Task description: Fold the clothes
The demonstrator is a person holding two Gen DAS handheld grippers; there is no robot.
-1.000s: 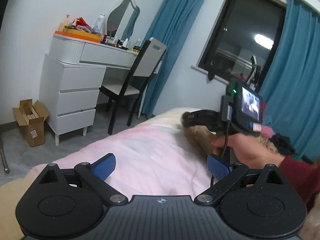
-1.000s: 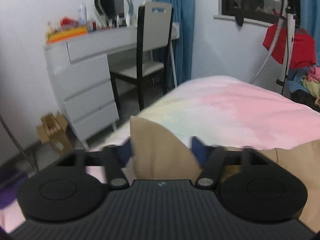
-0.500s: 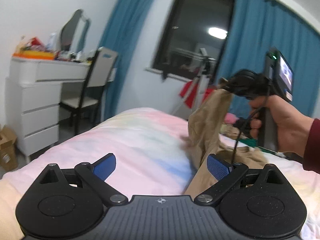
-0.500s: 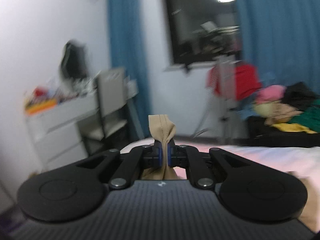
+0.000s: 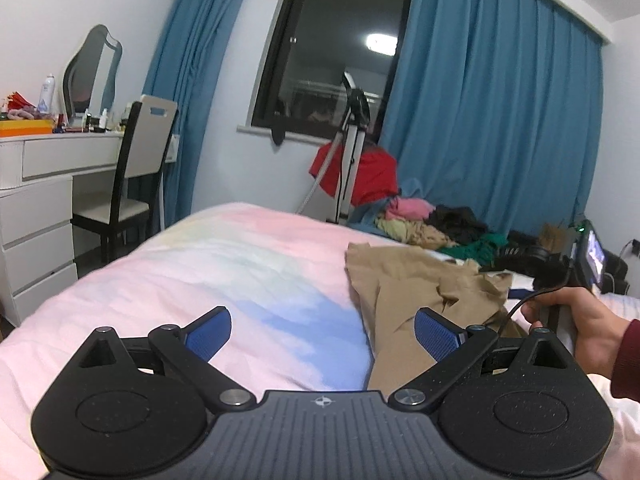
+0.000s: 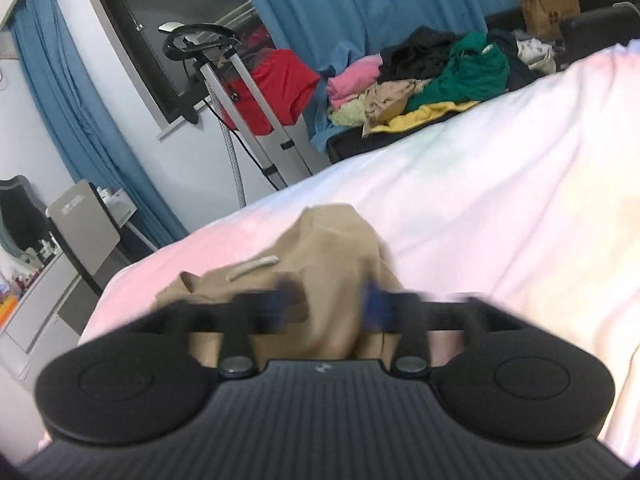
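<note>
**Now the tan garment lies to my right, under the right gripper**

Plainly, my next move turns on which side the tan garment lies. In the left wrist view it sits crumpled on the bed, off to the right of my left gripper and a little ahead of it, with one long strip of cloth running back toward me beside the right-hand pad. Its long axis goes roughly from near to far along the right part of the bed. My left gripper has its blue pads spread wide with only bedsheet between them; it touches nothing.

My right gripper is by far the nearer one. Its jaws have just been opening, and in its own view the blurred pads stand apart on either side of a hump of the garment, which rises between them without being pinched, as far as the blur lets me tell. The right hand shows at the garment's far right edge in the left view.

I judge that the cloth still needs spreading flat before any fold. The left gripper would have to travel rightward to reach an edge, while the right is already over it.
</note>
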